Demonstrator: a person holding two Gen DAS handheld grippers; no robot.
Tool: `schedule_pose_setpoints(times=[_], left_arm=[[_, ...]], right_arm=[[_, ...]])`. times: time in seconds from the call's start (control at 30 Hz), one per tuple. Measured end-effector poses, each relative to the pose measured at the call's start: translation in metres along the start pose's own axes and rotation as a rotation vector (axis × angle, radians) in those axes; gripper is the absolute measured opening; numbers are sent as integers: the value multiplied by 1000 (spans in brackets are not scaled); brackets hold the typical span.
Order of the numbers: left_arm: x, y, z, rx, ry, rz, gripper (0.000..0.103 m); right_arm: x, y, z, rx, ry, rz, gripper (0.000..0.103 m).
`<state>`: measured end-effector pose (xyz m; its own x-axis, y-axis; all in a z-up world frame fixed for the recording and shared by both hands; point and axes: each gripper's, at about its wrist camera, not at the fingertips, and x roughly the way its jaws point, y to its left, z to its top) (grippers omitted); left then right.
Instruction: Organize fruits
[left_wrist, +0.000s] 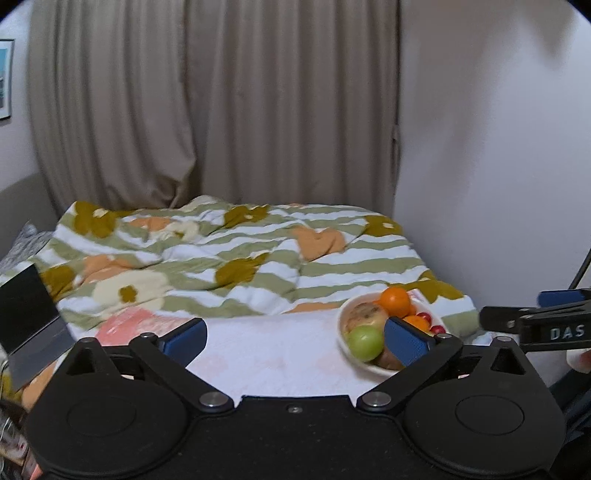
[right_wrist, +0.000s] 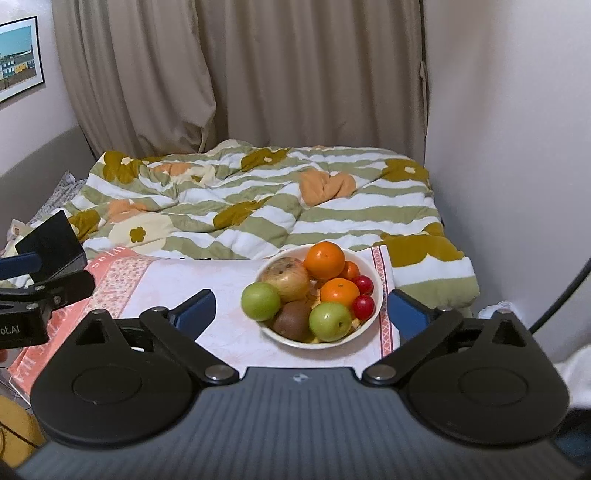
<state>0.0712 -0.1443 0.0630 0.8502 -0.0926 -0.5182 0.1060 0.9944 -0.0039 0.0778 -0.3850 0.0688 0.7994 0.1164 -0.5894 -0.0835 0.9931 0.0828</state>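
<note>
The bed (right_wrist: 258, 206) with its striped floral quilt (right_wrist: 280, 218) fills the ground ahead of both tools, and on its near edge lies a pale pink cloth (right_wrist: 229, 321) that carries the white bowl (right_wrist: 375, 314) of fruit. That bowl sits straight ahead of the right gripper (right_wrist: 301, 308), between its jaws in the right wrist view and a little toward the right-hand one; these jaws are spread wide and hold nothing. From the left gripper (left_wrist: 295, 338), also spread wide and holding nothing, the bowl (left_wrist: 343, 332) lies off to the right, partly hidden behind its right jaw, so the right hand looks the better placed to reach in. Inside the bowl, the brownish apple (right_wrist: 290, 278) and the large orange (right_wrist: 325, 260) sit at the far side; a second orange (right_wrist: 340, 292) lies in the middle; two green apples (right_wrist: 260, 301) and a kiwi (right_wrist: 293, 321) crowd the near rim, nearest the jaws. Two small red fruits (right_wrist: 362, 306) lie at the right edge. The fruit is round, with no long axis to line up on.
</note>
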Motion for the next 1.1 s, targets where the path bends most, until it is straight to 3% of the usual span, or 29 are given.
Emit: schedule_pose_setpoints(times=[0.33,1.1], left_arm=[[-27,39,-18,-23,11,49,103],[-35,71,-27,5,-33,1,103]], right_arm=[[-21,41,-30,-38,14,-47,103],[-28,72,-41,1,4,-120,103]])
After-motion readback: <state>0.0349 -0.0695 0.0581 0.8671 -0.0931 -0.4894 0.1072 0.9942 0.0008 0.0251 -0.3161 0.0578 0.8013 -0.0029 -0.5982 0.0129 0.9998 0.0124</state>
